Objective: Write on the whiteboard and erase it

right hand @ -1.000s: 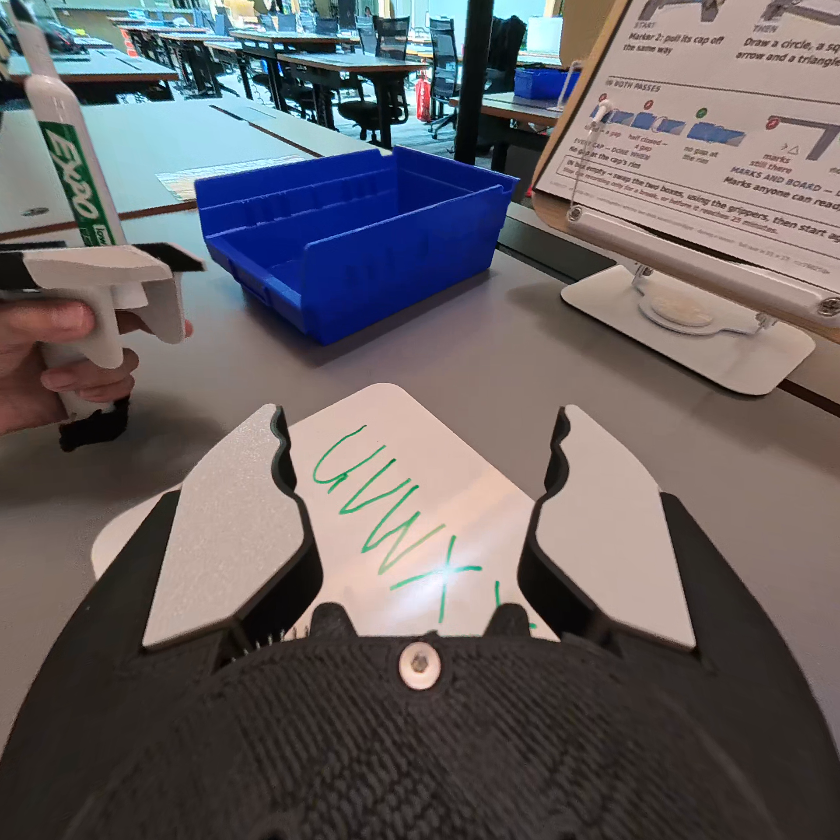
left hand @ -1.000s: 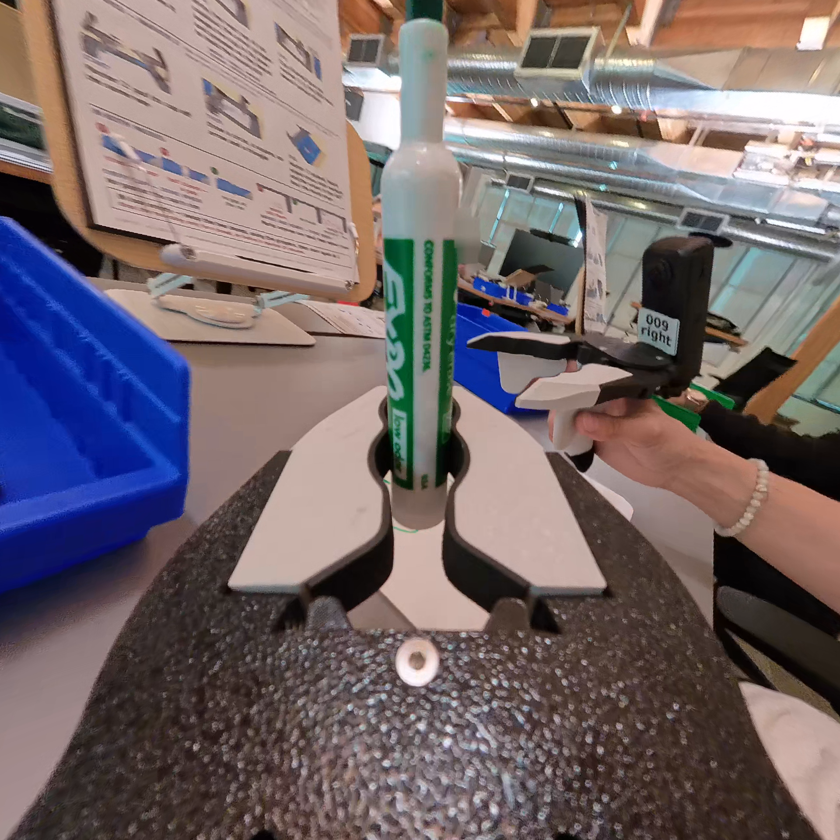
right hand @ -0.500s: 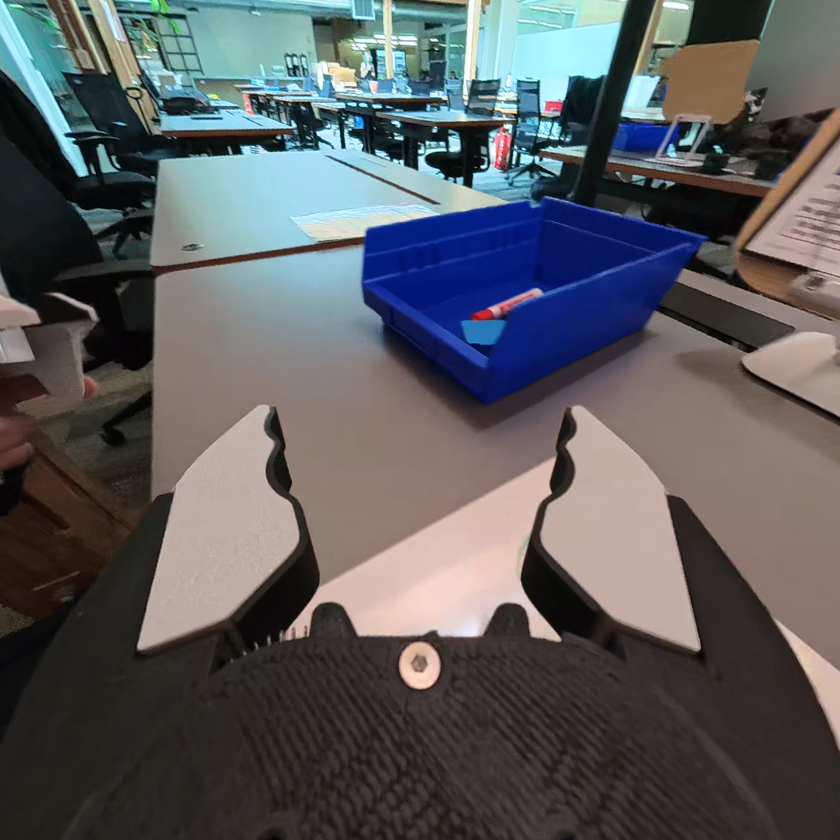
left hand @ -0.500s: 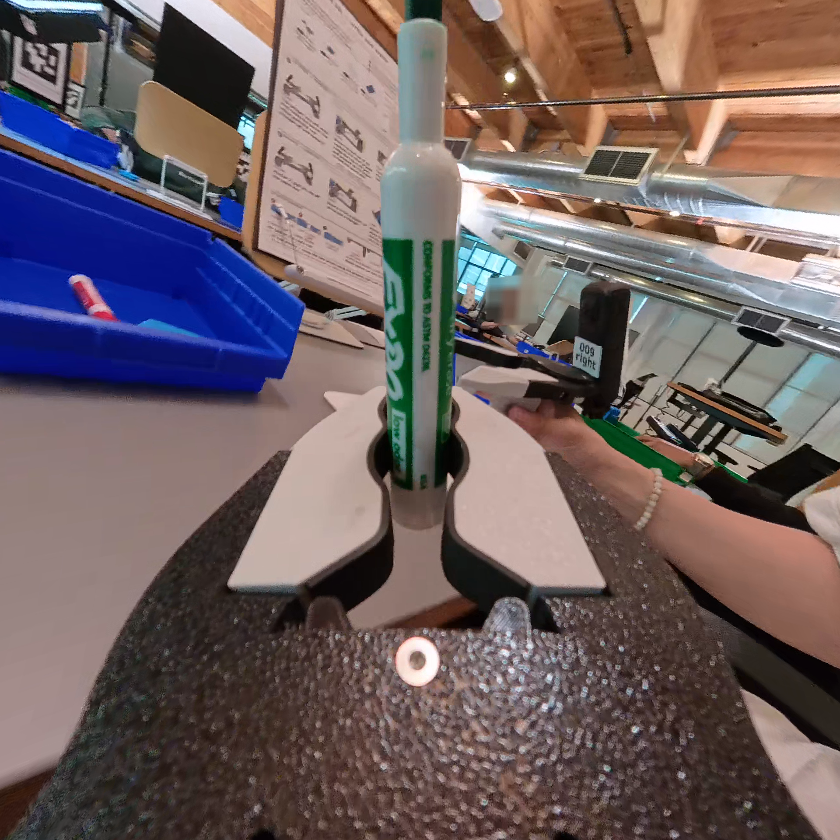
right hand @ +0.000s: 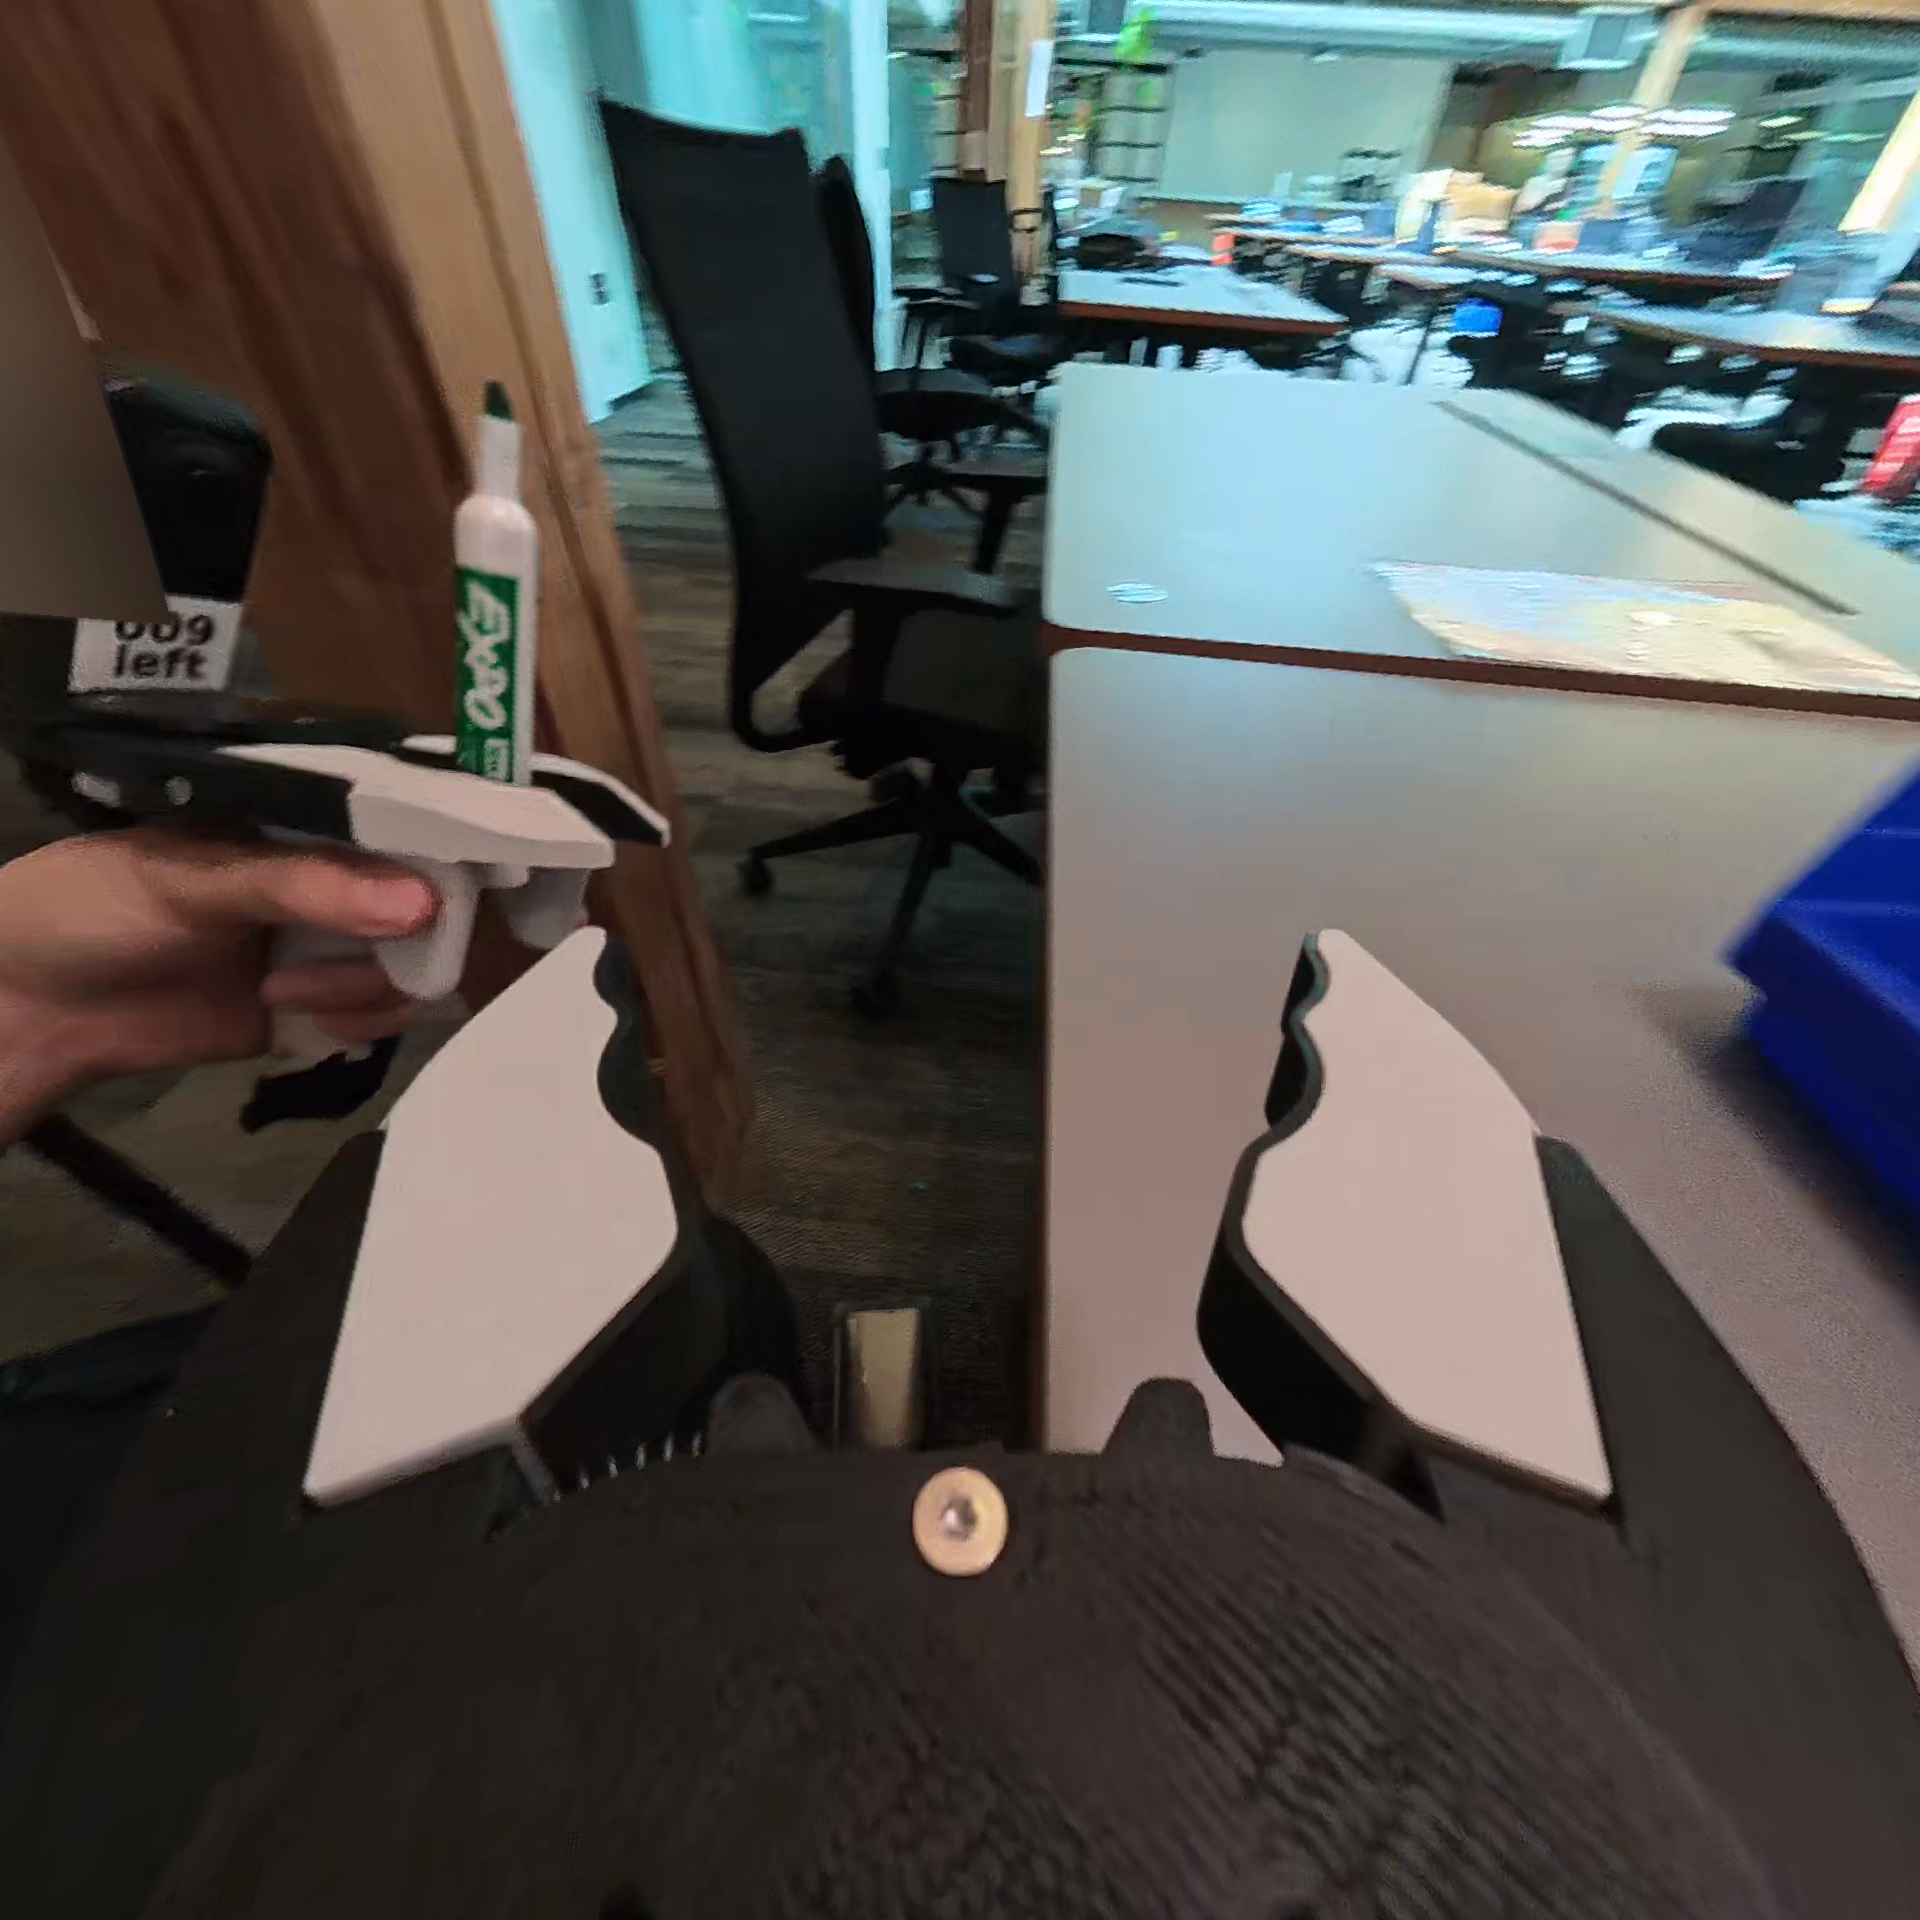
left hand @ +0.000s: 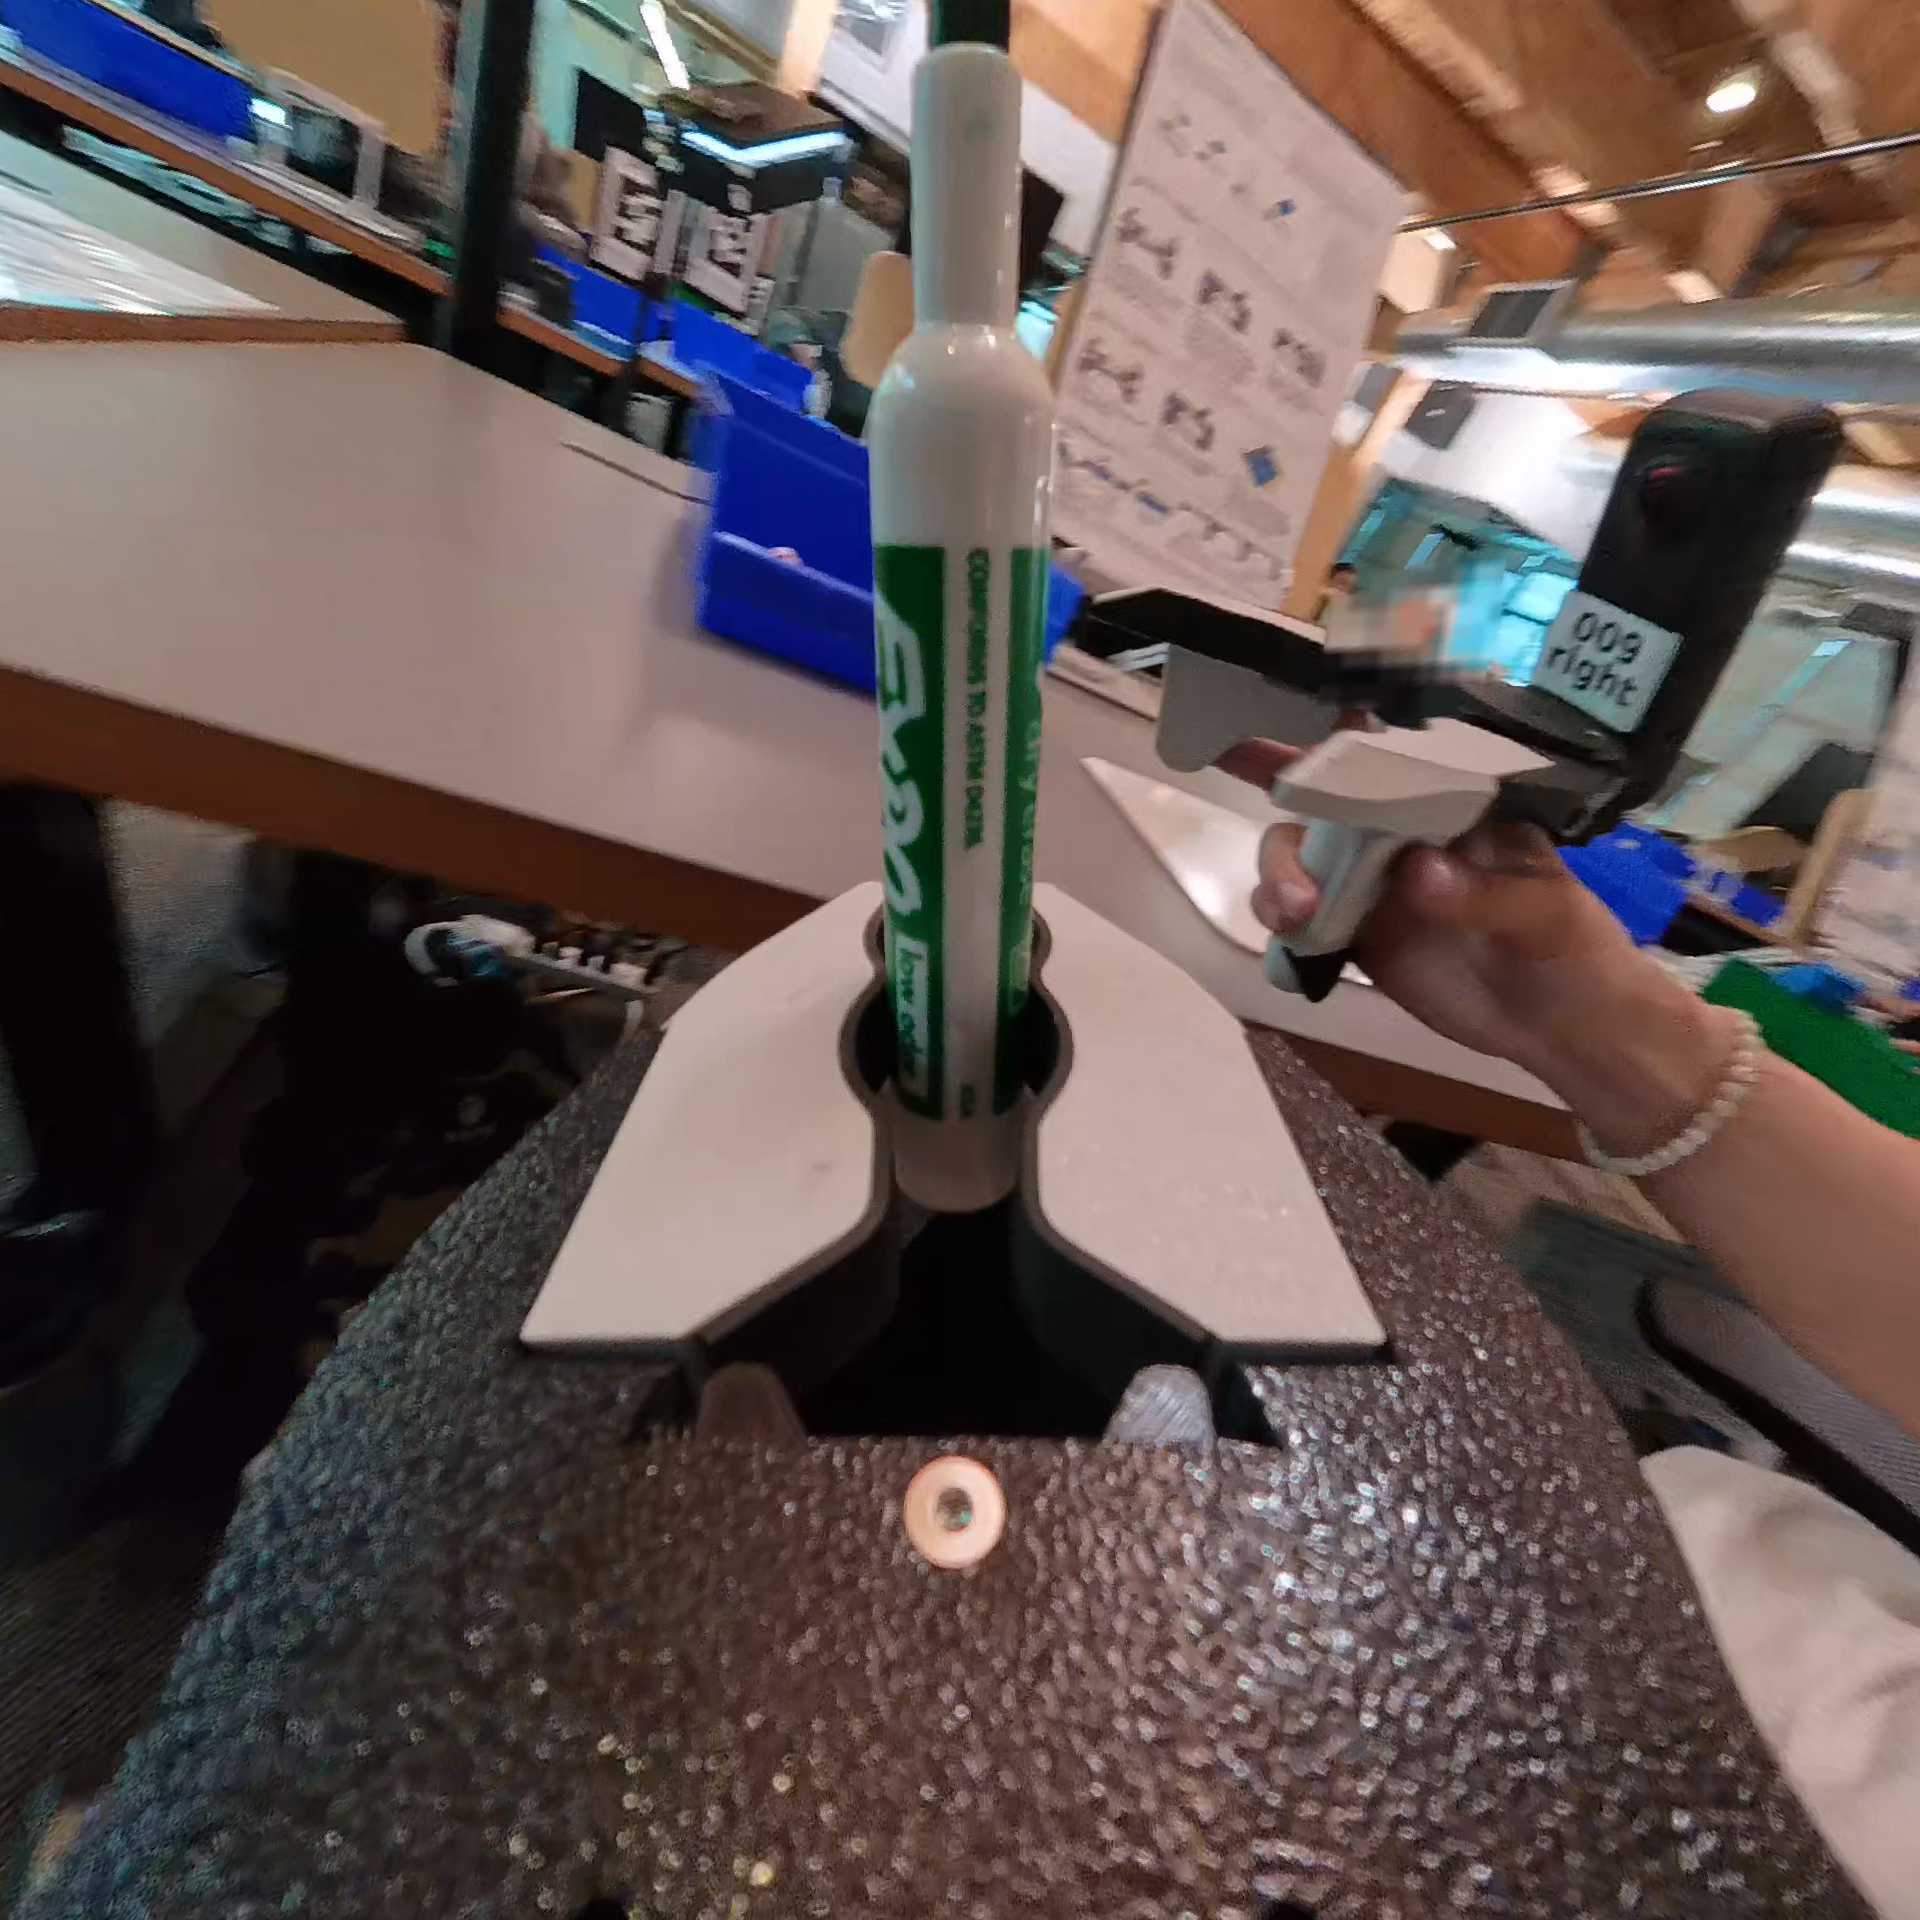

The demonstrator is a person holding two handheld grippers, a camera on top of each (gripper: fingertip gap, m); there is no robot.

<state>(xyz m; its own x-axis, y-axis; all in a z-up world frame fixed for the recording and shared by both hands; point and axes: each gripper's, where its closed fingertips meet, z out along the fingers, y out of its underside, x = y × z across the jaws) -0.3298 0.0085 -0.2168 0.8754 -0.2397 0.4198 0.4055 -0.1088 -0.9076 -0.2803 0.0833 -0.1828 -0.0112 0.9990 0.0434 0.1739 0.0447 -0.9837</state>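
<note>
My left gripper (left hand: 956, 997) is shut on a green-and-white whiteboard marker (left hand: 956, 623), which stands upright between the fingers with its tip pointing up. It is held off the table's near edge, over the floor. In the right wrist view the left gripper (right hand: 520, 800) and the marker (right hand: 494, 623) show at the left, with a hand on the grip. My right gripper (right hand: 956, 1039) is open and empty, at the table's left edge. It also shows in the left wrist view (left hand: 1164, 665), above a corner of the white whiteboard (left hand: 1184, 842) lying on the table.
A grey table (right hand: 1403, 852) runs ahead on the right, with a blue bin (right hand: 1849, 1018) at its right; the bin also shows in the left wrist view (left hand: 779, 540). A black office chair (right hand: 831, 520) and a wooden post (right hand: 312, 312) stand left of the table. An instruction board (left hand: 1216, 343) stands at the back.
Both views have swung left. The right gripper has left the written whiteboard and now faces the table's left edge, still open. The left gripper has drawn back off the table with the marker.
</note>
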